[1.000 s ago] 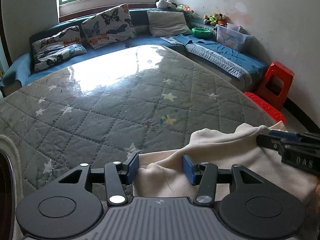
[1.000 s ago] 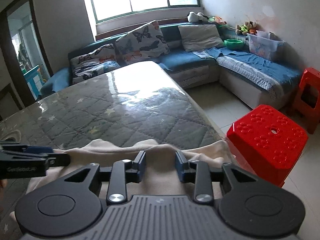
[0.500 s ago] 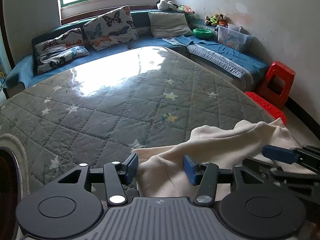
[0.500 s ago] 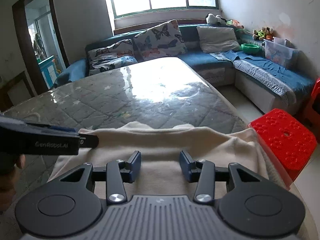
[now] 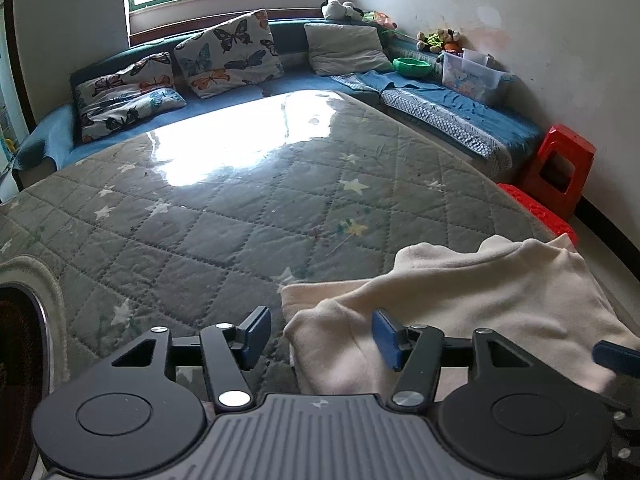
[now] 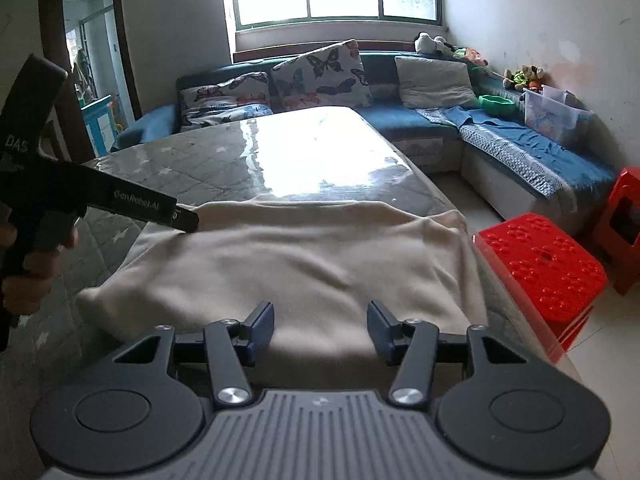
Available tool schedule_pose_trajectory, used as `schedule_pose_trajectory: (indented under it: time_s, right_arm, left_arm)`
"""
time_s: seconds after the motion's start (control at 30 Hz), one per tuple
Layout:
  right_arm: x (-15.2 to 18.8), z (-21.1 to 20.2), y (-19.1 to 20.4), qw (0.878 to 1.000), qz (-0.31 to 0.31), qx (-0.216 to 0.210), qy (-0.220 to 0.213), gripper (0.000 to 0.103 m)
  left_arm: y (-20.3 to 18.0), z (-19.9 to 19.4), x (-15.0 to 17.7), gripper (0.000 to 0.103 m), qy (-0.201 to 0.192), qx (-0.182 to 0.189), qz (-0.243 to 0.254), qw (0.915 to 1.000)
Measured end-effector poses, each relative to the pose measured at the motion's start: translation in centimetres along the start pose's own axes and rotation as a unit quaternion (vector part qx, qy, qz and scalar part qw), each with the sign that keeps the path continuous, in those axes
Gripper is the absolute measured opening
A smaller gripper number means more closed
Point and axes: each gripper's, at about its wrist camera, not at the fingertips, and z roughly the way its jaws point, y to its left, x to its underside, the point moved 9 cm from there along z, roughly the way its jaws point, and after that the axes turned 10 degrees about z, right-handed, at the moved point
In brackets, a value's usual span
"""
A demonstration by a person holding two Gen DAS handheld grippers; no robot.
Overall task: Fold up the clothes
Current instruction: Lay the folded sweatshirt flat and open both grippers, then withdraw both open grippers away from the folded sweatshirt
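Cream fabric, a soft garment (image 6: 312, 264), lay spread on the quilted grey table cover (image 5: 224, 216), at the near corner of the table closest to the red stool (image 6: 540, 260). Its far edge was bunched into a low ridge, and one rounded fold sagged toward the near left of the cloth.

The left gripper (image 5: 322, 334) hovered at that fold with its blue-padded jaws spread wide, one finger over bare quilt beside the garment, the other over the cloth; nothing was clamped between them. In the right wrist view the same tool reached in from the left side of the garment, held by a hand (image 6: 28, 276), its tip at the cloth's far left corner.

The right gripper (image 6: 320, 328) sat at the garment's near edge, jaws likewise parted and empty, the cloth lying below the gap. Whether the pads touched the fabric could not be told.

Beyond the table ran a blue sofa (image 6: 400, 120) with butterfly cushions (image 6: 320, 76).
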Motion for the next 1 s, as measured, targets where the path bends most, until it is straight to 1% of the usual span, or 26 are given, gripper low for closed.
schedule_pose_trajectory:
  time_s: [0.07,0.2,0.3,0.43,0.63,0.77,0.83,1.0]
  right_arm:
    - [0.2,-0.5,-0.3,1.000,0.003,0.004,-0.002,0.054]
    - [0.7,-1.6,-1.3,1.000,0.016,0.011,-0.004,0.055]
    - [1.0,-2.4,-1.9,1.000,0.024,0.017,-0.006,0.055]
    - [1.1,-3.3,-2.7,0.999,0.033,0.023,-0.012,0.055]
    - [-0.5,-3.7,-3.4,0.997,0.053,0.020,-0.045,0.055]
    - [0.6,-2.0,-4.1,0.998,0.041,0.044,-0.022,0.055]
    - [0.8,-2.1,-3.8,0.998,0.021,0.051,-0.024,0.055]
    - [0.3,-2.7,-2.7,0.999,0.006,0.042,-0.033,0.055]
  left_arm:
    - [0.0,-0.6,0.2,0.062,-0.003,0.000,0.004,1.0000]
    - [-0.5,-2.3,0.9,0.068,-0.019,0.006,0.014,0.9997]
    - [-1.0,-3.5,1.7,0.068,-0.026,0.015,0.019,0.9994]
    - [-1.7,-4.3,2.8,0.069,-0.029,0.011,0.035,0.9989]
    - [-2.6,-4.1,4.0,0.070,-0.026,0.008,0.045,0.9986]
    - [-2.5,-3.9,4.5,0.072,-0.028,0.005,0.046,0.9985]
    - [-2.4,-3.9,4.5,0.073,-0.029,0.003,0.045,0.9986]
    - [-2.2,-4.7,4.3,0.073,-0.037,0.004,0.037,0.9986]
